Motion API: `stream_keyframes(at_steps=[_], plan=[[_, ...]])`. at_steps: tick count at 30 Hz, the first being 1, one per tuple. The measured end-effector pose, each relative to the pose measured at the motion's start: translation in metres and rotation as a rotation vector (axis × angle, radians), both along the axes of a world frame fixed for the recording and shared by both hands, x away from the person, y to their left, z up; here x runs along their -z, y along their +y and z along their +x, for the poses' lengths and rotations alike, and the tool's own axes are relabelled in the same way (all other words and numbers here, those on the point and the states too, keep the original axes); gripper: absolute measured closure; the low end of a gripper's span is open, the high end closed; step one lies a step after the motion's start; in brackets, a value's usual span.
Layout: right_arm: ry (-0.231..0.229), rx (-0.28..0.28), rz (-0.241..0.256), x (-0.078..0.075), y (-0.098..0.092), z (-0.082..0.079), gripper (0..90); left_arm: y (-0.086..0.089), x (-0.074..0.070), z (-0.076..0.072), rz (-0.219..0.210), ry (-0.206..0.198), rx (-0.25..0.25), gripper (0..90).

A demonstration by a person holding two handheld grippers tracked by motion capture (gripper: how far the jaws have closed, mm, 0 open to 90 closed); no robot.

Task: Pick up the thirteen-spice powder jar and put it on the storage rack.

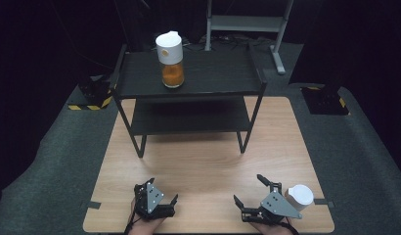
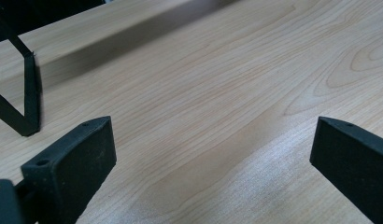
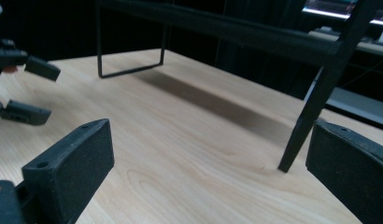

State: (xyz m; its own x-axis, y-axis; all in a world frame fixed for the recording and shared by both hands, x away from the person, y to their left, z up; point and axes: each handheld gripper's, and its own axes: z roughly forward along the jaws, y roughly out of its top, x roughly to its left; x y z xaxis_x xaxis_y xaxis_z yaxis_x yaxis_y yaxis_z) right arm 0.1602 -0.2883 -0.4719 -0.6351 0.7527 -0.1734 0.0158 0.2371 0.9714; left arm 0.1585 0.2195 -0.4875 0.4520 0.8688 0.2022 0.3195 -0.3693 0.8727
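At the table's (image 1: 208,161) near edge, the left gripper (image 1: 159,198) and right gripper (image 1: 248,192) rest wide open, holding nothing, a white cup (image 1: 300,197) just beside the right one. Beyond, on the black rack's (image 1: 208,78) top shelf, stands an upright jar (image 1: 170,59) of orange contents, likely rigid, smooth and fairly heavy; best gripped around its clear body below the white lid.

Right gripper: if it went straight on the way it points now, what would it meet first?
Probably the black shelf rack's near leg, which stands just inside the right jaw's line. The right gripper is open over bare wooden table, but depth is hard to judge.
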Motion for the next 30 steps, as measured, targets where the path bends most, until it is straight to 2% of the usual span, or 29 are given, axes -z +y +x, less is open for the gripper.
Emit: stream_keyframes(at_steps=[8, 14, 30], plan=[[-0.001, 0.032, 0.037, -0.012, -0.016, -0.007, 0.4, 0.001, 0.000, 0.000, -0.007, -0.002, -0.003, 0.6], [-0.015, 0.074, 0.058, -0.018, -0.035, -0.014, 0.3, 0.003, 0.001, 0.000, -0.018, -0.001, -0.002, 0.6], [-0.030, 0.171, 0.086, -0.020, -0.072, -0.029, 0.2, 0.005, 0.001, 0.000, -0.031, -0.001, 0.003, 0.6]])
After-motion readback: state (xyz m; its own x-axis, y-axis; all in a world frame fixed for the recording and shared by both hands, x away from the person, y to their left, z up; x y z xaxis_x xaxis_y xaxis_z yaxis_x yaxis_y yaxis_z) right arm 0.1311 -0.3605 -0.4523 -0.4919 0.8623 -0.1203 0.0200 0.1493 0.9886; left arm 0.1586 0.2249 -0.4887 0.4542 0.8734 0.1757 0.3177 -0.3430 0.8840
